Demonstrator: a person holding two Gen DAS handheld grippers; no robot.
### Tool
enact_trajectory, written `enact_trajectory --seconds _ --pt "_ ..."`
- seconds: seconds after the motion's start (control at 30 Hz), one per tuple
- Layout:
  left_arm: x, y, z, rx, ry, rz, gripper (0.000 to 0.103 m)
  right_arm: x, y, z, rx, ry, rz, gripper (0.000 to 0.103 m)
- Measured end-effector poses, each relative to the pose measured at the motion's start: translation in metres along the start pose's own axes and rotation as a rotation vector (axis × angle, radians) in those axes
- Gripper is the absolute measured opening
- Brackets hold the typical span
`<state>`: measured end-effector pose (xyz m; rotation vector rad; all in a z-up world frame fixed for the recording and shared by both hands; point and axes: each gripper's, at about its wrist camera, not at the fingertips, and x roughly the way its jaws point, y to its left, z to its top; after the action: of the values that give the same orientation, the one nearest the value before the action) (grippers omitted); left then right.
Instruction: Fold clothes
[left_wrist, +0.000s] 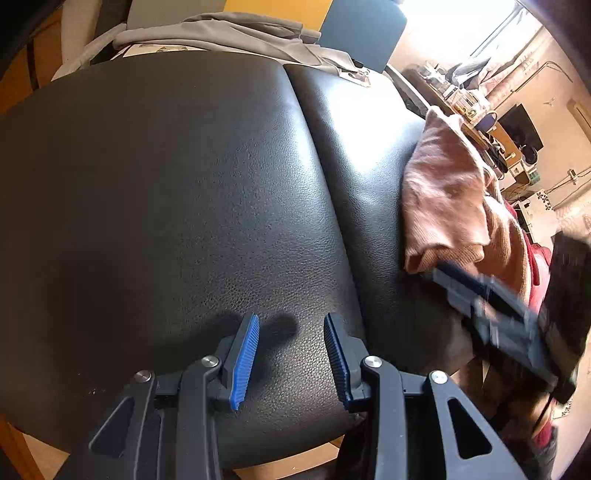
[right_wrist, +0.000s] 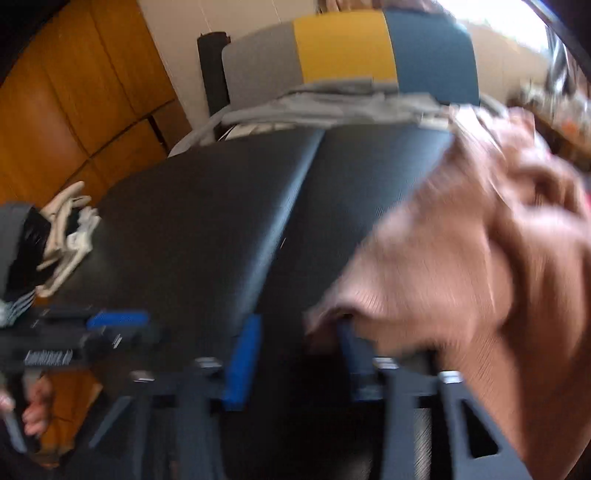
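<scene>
A pink knit garment (left_wrist: 450, 192) (right_wrist: 461, 258) lies bunched at the right edge of the black leather surface (left_wrist: 166, 184) (right_wrist: 203, 221). My left gripper (left_wrist: 291, 354) (right_wrist: 85, 338) hovers open over bare leather with nothing between its blue pads. My right gripper (right_wrist: 299, 354) (left_wrist: 461, 284) is blurred at the garment's near edge. Its jaws stand apart, the pink cloth drapes over the right finger, and black leather shows in the gap. A grey garment (left_wrist: 229, 33) (right_wrist: 332, 103) lies flat at the far end of the surface.
Behind the surface stands a chair back (right_wrist: 343, 48) in grey, yellow and blue. A wooden cabinet (right_wrist: 74, 110) fills the left background, and cluttered shelves (left_wrist: 480, 122) the right. A white and black bundle (right_wrist: 70, 236) sits at the surface's left edge. A hand (right_wrist: 33, 406) grips the left tool.
</scene>
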<state>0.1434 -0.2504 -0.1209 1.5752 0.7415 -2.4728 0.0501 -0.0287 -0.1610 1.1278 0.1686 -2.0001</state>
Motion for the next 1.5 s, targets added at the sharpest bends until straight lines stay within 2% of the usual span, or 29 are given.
enact_trajectory --seconds 0.13,0.23,0.3,0.33,0.37,0.43,0.53,0.63,0.73,0.87,0.93,1.1,1.17,1.27,1.33,1.37,1.4,1.47,1.5 --pt "0.003 -0.022 0.007 0.074 -0.007 0.013 0.037 -0.020 -0.015 -0.041 0.108 0.013 0.048 0.061" --pt "0.001 -0.047 0.017 0.153 -0.026 -0.015 0.037 -0.055 -0.038 -0.061 0.208 -0.075 -0.030 0.061" --pt "0.001 -0.072 0.030 0.231 -0.045 -0.066 0.037 -0.080 -0.058 -0.071 0.290 -0.141 -0.118 0.069" --pt "0.002 -0.086 0.034 0.272 -0.053 -0.075 0.037 -0.089 -0.069 -0.075 0.330 -0.166 -0.171 0.077" --pt "0.003 -0.100 0.037 0.314 -0.062 -0.082 0.037 -0.099 -0.079 -0.078 0.369 -0.192 -0.224 0.079" --pt "0.011 -0.128 0.042 0.415 -0.083 -0.062 0.037 -0.099 -0.094 -0.086 0.415 -0.157 -0.253 0.079" --pt "0.026 -0.160 0.048 0.523 -0.091 -0.048 0.037 -0.087 -0.103 -0.098 0.445 -0.105 -0.251 0.080" --pt "0.040 -0.185 0.053 0.586 -0.067 -0.057 0.037 -0.091 -0.098 -0.105 0.394 -0.126 -0.246 0.093" --pt "0.058 -0.199 0.070 0.604 -0.042 -0.032 0.037 -0.092 -0.095 -0.112 0.370 -0.135 -0.248 0.100" --pt "0.090 -0.204 0.104 0.483 0.059 -0.103 0.037 -0.089 -0.095 -0.112 0.337 -0.145 -0.271 0.103" --pt "0.097 -0.211 0.112 0.488 0.047 -0.072 0.037 -0.093 -0.094 -0.120 0.313 -0.152 -0.286 0.103" --pt "0.114 -0.223 0.108 0.553 -0.013 0.096 0.037 -0.097 -0.092 -0.129 0.278 -0.157 -0.300 0.103" --pt "0.114 -0.224 0.102 0.575 -0.034 0.110 0.032 -0.092 -0.088 -0.127 0.266 -0.160 -0.306 0.103" --pt "0.114 -0.224 0.094 0.617 -0.060 0.121 0.031 -0.093 -0.085 -0.132 0.249 -0.159 -0.324 0.103" --pt "0.112 -0.220 0.094 0.607 -0.071 0.106 0.024 -0.093 -0.083 -0.134 0.237 -0.154 -0.337 0.103" --pt "0.109 -0.216 0.095 0.585 -0.077 0.090 0.013 -0.095 -0.083 -0.136 0.230 -0.151 -0.345 0.103" --pt "0.106 -0.212 0.096 0.563 -0.082 0.073 0.008 -0.094 -0.081 -0.136 0.223 -0.142 -0.349 0.103" --pt "0.100 -0.203 0.100 0.517 -0.093 0.038 0.004 -0.095 -0.081 -0.136 0.212 -0.120 -0.345 0.103" --pt "0.096 -0.190 0.105 0.458 -0.081 0.001 0.004 -0.101 -0.085 -0.138 0.228 -0.119 -0.318 0.103"
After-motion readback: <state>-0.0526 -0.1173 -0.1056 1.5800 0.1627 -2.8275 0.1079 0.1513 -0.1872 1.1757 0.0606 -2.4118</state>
